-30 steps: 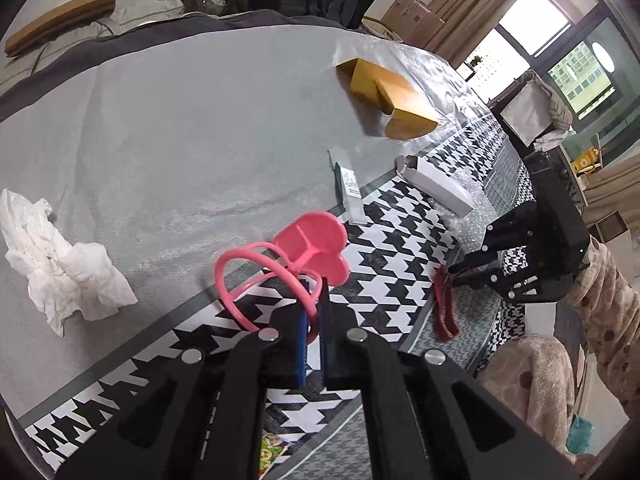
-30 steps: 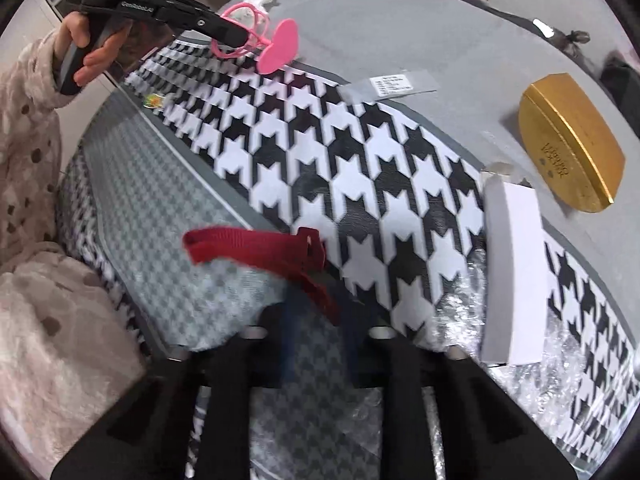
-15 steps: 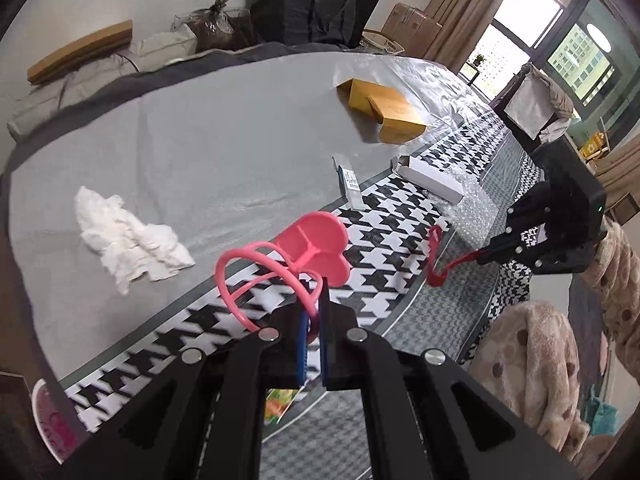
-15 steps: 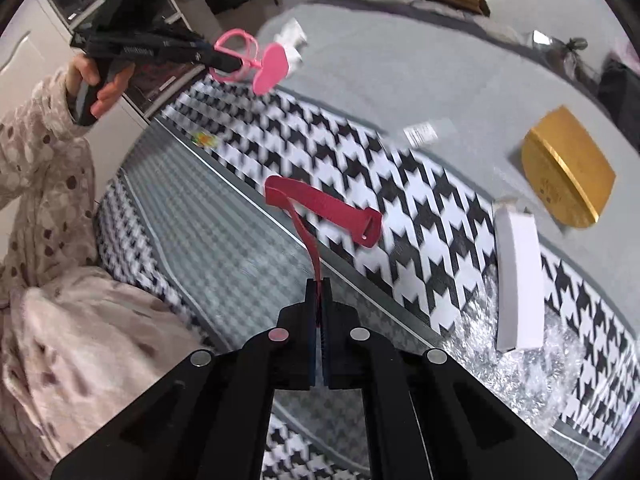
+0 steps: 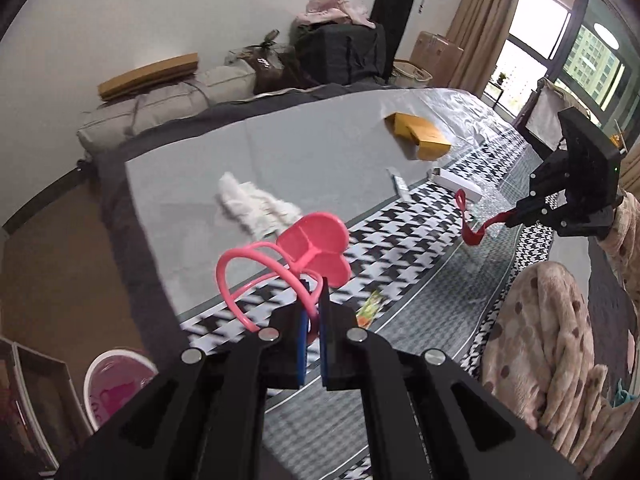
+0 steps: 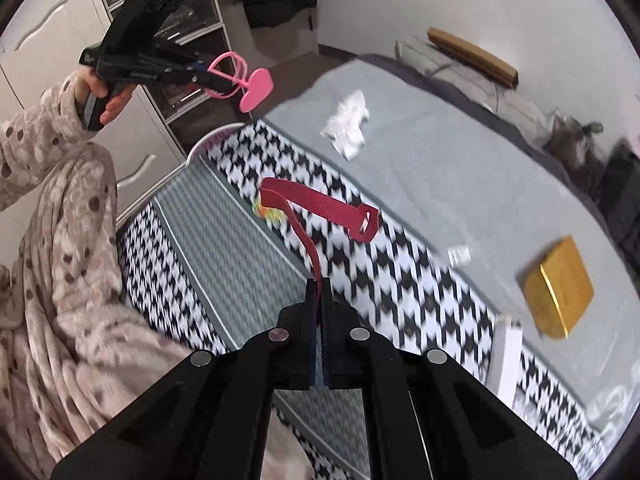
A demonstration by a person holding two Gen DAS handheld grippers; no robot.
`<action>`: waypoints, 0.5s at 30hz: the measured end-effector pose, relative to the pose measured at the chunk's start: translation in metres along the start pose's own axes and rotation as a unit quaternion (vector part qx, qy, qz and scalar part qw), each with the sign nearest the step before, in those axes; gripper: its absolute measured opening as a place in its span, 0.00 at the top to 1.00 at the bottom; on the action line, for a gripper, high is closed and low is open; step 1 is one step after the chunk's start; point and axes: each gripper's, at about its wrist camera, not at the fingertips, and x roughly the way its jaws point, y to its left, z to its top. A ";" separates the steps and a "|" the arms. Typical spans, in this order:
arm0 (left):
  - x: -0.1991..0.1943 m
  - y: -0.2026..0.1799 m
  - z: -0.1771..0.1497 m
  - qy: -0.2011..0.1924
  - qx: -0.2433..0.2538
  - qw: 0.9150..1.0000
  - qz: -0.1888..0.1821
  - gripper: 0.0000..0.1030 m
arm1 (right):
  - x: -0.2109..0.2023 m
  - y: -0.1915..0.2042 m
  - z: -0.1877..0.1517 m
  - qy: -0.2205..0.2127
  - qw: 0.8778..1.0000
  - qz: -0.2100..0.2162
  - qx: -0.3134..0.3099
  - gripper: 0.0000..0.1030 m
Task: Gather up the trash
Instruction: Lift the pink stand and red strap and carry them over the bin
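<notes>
My left gripper [image 5: 313, 304] is shut on a pink plastic piece [image 5: 316, 246] with a heart-shaped plate and thin loops, held high above the bed; it also shows in the right wrist view [image 6: 256, 90]. My right gripper [image 6: 319, 284] is shut on a red fabric strap [image 6: 320, 204] that hangs in the air; the strap also shows in the left wrist view [image 5: 468, 224]. A crumpled white tissue [image 5: 256, 206] lies on the grey sheet. A small colourful wrapper [image 5: 370, 306] lies on the houndstooth blanket.
A pink bin [image 5: 116, 380] stands on the floor at the bed's corner. A gold box [image 6: 558, 292], a white box [image 6: 506, 356], a small label packet [image 6: 458, 256] and bubble wrap [image 6: 612, 404] lie on the bed. Drawers [image 6: 176, 40] stand beside the bed.
Both grippers rose and pulled back from the bed with their loads. The left one swung left, bringing the pink bin into view.
</notes>
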 end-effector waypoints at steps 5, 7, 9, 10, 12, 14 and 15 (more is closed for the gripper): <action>-0.036 0.040 -0.032 -0.014 -0.021 0.999 0.020 0.96 | 0.014 0.034 0.046 0.000 0.999 0.005 -0.040 0.99; -0.046 0.056 -0.045 -0.016 -0.029 0.999 0.028 0.96 | 0.021 0.047 0.065 -0.002 0.999 0.012 -0.053 0.99; -0.056 0.070 -0.057 -0.016 -0.036 0.999 0.035 0.96 | 0.033 0.062 0.085 -0.001 0.997 0.018 -0.069 0.99; -0.059 0.076 -0.061 -0.017 -0.039 0.998 0.039 0.96 | 0.038 0.068 0.092 0.000 0.997 0.020 -0.075 0.99; -0.068 0.093 -0.074 -0.018 -0.047 0.998 0.046 0.96 | 0.051 0.083 0.111 0.004 0.995 0.025 -0.092 0.99; -0.075 0.107 -0.084 -0.020 -0.057 0.997 0.048 0.96 | 0.067 0.098 0.131 0.008 0.993 0.032 -0.110 0.99; -0.078 0.116 -0.091 -0.020 -0.065 0.997 0.047 0.96 | 0.074 0.104 0.140 0.010 0.993 0.037 -0.115 0.99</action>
